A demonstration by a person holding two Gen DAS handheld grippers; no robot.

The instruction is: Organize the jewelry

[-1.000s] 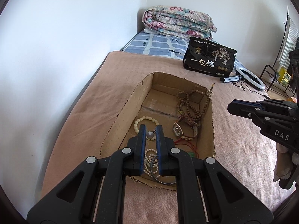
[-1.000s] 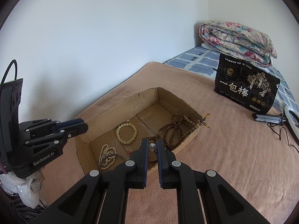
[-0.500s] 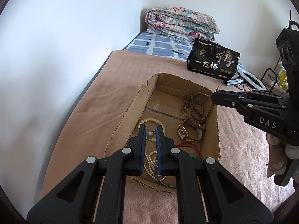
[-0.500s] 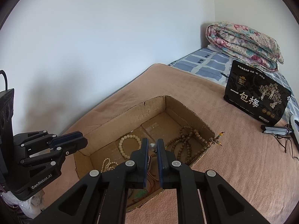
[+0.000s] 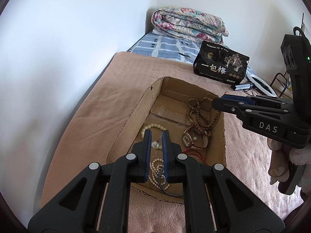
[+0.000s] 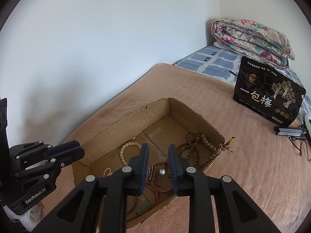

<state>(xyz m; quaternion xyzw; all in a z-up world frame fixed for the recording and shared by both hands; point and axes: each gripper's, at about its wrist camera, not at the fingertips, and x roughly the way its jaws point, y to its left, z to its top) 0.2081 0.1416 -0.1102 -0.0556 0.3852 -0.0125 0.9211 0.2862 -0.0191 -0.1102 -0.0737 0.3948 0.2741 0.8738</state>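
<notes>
Left claw: the left gripper (image 5: 156,136) hangs over the near end of the cardboard box (image 5: 134,114); its two blue pads stand close together with a narrow gap, and nothing is pressed between them, so it is nearly clenched but empty. In the right wrist view it shows at the left side (image 6: 64,151), by the near left corner of the box.

Right claw: the right gripper (image 6: 157,151) is released, its fingers wide apart, and it holds nothing. It hovers above the near half of the box, over the wristwatch (image 6: 151,173). From the left wrist view it comes in from the right (image 5: 219,102), its tip over the right wall of the box.

Pearl pendant: a small round pearl (image 5: 155,144) is seen through the gap of the left pads; it lies on the box floor (image 6: 162,171), just beside the watch.

Jewelry in the box: a cream bead bracelet (image 5: 153,127) near the middle, a little pearl strand (image 5: 157,171) at the near end, a watch with a rose-gold case (image 5: 191,138), red cord (image 6: 155,192) and something green (image 6: 144,206) in the near corner.

Brown bead necklace: the long wooden mala (image 5: 198,114) is heaped at the right wall, and its tassel end (image 6: 228,145) hangs out over the rim onto the blanket.

Box place: it sits on a tan blanket (image 5: 93,116) on the bed.

Further off: a black snack bag (image 5: 221,67) stands beyond the box; behind it is a folded floral quilt (image 5: 186,26); a ring light (image 5: 260,83) lies at the right.
</notes>
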